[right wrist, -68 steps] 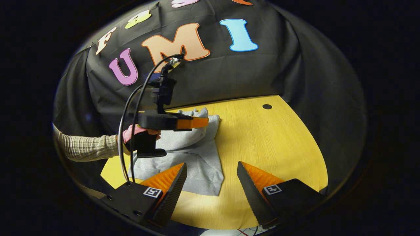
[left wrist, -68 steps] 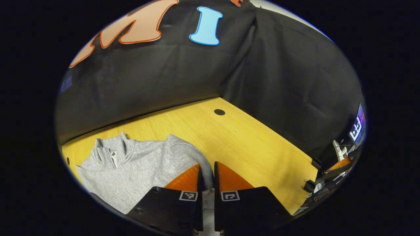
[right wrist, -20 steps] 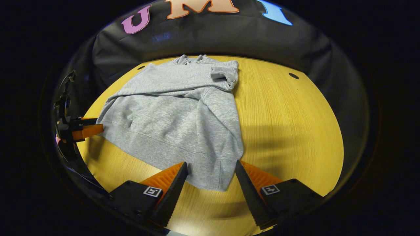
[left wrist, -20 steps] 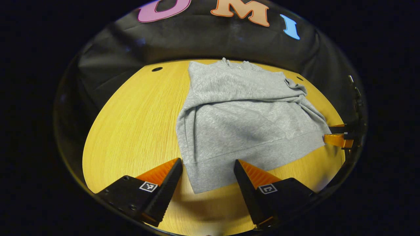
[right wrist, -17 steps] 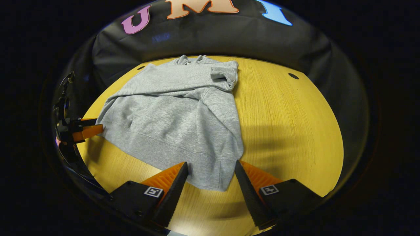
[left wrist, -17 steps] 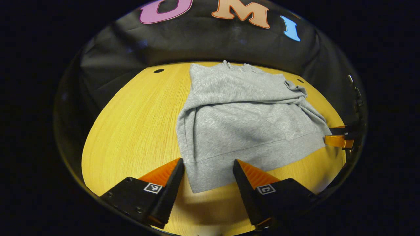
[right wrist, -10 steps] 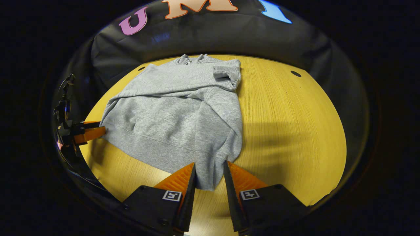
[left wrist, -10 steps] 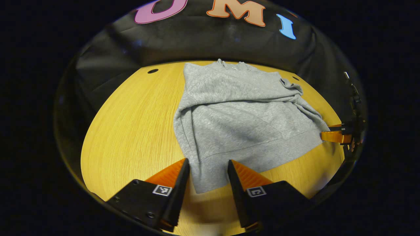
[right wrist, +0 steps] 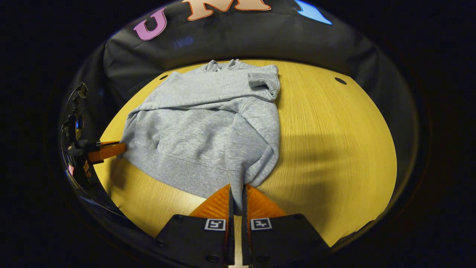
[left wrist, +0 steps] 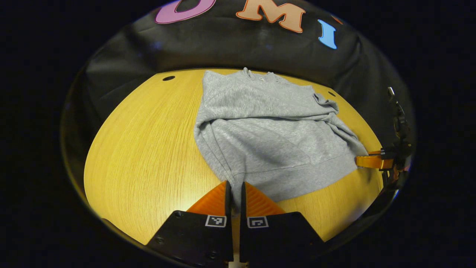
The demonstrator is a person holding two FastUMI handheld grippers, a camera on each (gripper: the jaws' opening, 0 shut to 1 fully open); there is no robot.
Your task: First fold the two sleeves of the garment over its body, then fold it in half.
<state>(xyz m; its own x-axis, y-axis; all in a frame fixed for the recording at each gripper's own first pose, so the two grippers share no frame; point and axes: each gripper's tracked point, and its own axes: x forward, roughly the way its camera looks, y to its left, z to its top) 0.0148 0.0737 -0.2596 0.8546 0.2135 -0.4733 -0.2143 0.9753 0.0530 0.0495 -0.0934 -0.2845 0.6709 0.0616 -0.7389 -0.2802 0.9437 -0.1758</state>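
Left gripper view: the left gripper point(left wrist: 234, 193) is clenched on the hem of the sweater point(left wrist: 267, 130), at its near left corner, with a sliver of grey cloth pinched between both fingers. The sweater lies on the table point(left wrist: 141, 141), collar toward the far wall, and both sleeves look already laid across the chest, one cuff bunched near the far right shoulder. Gripping a hem corner makes sense as the start of the half fold: the bottom edge can be lifted and carried toward the collar. At the right edge the right gripper point(left wrist: 368, 160) meets the other hem corner; its fingers are seen side-on and partly cut off, so its grasp is hard to judge from here. How much cloth sits between the near fingers is hidden by the fingers themselves.

Right gripper view: the right gripper point(right wrist: 237, 199) is closed on the sweater's point(right wrist: 212, 126) near right hem corner, the cloth drawn up into a small peak between the fingers. The left gripper point(right wrist: 109, 150) shows at the far left, touching the opposite corner, with a hand behind it mostly lost in shadow. With both corners held, the hem should rise evenly. The sleeve ends under the folds cannot be traced fully.
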